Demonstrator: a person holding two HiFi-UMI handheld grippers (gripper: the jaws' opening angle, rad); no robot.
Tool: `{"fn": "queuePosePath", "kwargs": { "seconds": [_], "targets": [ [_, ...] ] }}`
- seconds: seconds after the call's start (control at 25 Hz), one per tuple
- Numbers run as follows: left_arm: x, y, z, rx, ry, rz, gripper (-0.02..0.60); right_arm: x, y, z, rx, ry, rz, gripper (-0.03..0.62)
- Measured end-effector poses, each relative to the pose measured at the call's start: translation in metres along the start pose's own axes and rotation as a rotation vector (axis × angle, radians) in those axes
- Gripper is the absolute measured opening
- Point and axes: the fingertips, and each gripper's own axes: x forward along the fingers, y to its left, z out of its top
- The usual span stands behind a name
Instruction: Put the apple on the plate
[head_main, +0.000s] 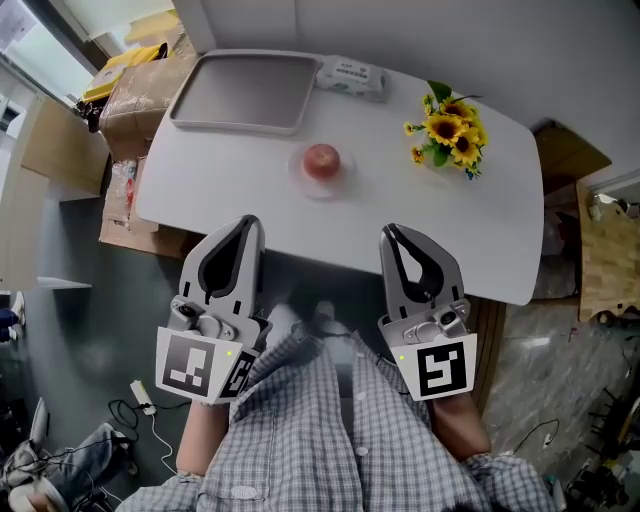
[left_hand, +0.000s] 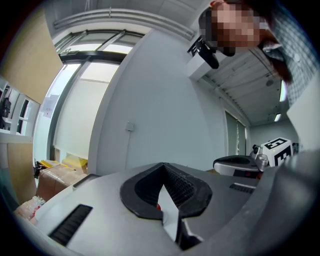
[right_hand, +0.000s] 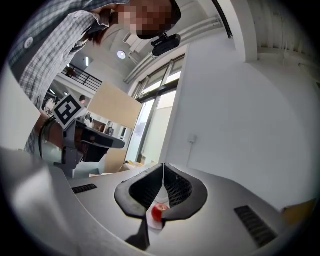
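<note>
A red apple (head_main: 321, 160) sits on a small clear plate (head_main: 300, 180) in the middle of the white table (head_main: 470, 230). Both grippers hang in front of the person's body, short of the table's near edge and well back from the apple. The left gripper (head_main: 250, 221) is shut with nothing in it, and so is the right gripper (head_main: 388, 231). The right gripper view looks past the touching tips of the right gripper (right_hand: 163, 164) to the apple (right_hand: 157, 211), seen through the jaw opening. Beyond the closed left gripper (left_hand: 163, 164), only a red sliver of the apple (left_hand: 159, 206) shows.
A grey tray (head_main: 243, 92) lies at the table's far left, with a pack of wipes (head_main: 350, 77) beside it. A bunch of sunflowers (head_main: 450, 130) lies at the far right. Cardboard boxes (head_main: 140, 90) stand left of the table, and cables lie on the floor.
</note>
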Motion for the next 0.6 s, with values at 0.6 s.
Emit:
{"fn": "queuePosePath", "kwargs": {
  "seconds": [0.6],
  "targets": [
    [0.056, 0.049, -0.006, -0.009, 0.036, -0.055, 0.008, 0.054, -0.012, -0.016, 0.101, 0.069, -0.011, 0.021]
  ]
}}
